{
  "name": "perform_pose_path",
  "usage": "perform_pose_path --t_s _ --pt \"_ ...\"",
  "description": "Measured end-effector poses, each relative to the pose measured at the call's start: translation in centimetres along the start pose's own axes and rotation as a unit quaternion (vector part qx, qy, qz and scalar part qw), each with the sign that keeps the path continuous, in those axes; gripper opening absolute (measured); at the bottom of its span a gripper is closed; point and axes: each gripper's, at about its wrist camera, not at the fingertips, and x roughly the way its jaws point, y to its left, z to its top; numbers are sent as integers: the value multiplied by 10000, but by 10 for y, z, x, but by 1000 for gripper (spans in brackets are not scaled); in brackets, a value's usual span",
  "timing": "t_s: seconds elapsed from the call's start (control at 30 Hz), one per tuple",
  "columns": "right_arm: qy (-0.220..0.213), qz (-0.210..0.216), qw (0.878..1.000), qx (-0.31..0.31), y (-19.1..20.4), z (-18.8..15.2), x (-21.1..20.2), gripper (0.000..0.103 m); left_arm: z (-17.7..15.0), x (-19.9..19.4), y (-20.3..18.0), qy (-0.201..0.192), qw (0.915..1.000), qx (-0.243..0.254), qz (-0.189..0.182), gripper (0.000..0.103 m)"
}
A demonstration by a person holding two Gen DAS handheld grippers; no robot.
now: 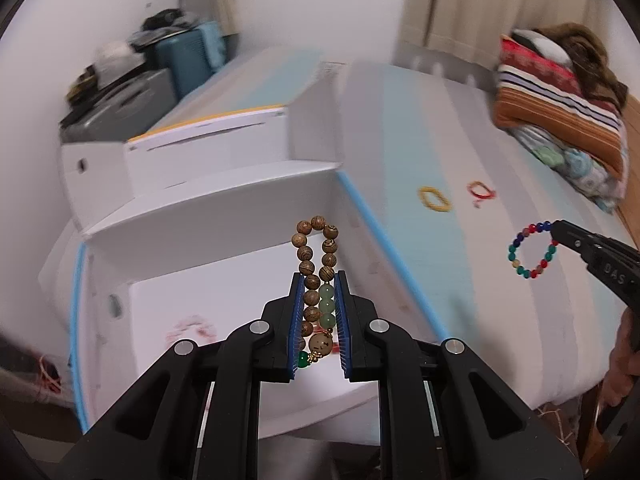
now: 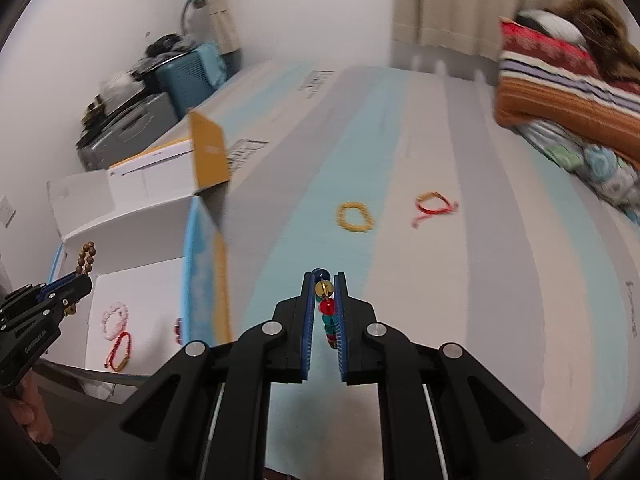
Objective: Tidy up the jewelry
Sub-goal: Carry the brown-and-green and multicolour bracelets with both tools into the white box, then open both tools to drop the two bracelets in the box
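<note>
The left gripper [image 1: 319,280] was clamped on a wooden bracelet [image 1: 316,256] above the open white box [image 1: 224,184]. The right gripper [image 2: 324,280] was clamped on a colourful bracelet [image 1: 532,250] over the striped bed [image 2: 460,280]. A yellow bracelet [image 2: 354,217] and a red bracelet [image 2: 434,204] lay on the bed, near each other.

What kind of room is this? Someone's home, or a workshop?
Most likely a bedroom at home: a striped mattress serves as the work surface, folded blankets are stacked at its far end, curtains hang behind, and suitcases stand by the wall.
</note>
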Motion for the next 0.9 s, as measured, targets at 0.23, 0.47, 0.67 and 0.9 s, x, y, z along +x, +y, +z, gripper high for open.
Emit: perform_pose_path --t_s 0.23,0.47,0.67,0.9 --pt "-29 246 9992 -310 53 9 9 9 -8 -1 54 80 9991 -373 168 14" --pt "18 604 9968 -523 106 7 22 9 -14 -5 89 113 9976 -545 409 14" --pt "76 853 9934 -766 150 -2 33 9 -26 1 112 276 9953 -724 583 14" --pt "73 999 9903 -958 180 -7 37 9 -34 5 134 359 9932 -878 681 14"
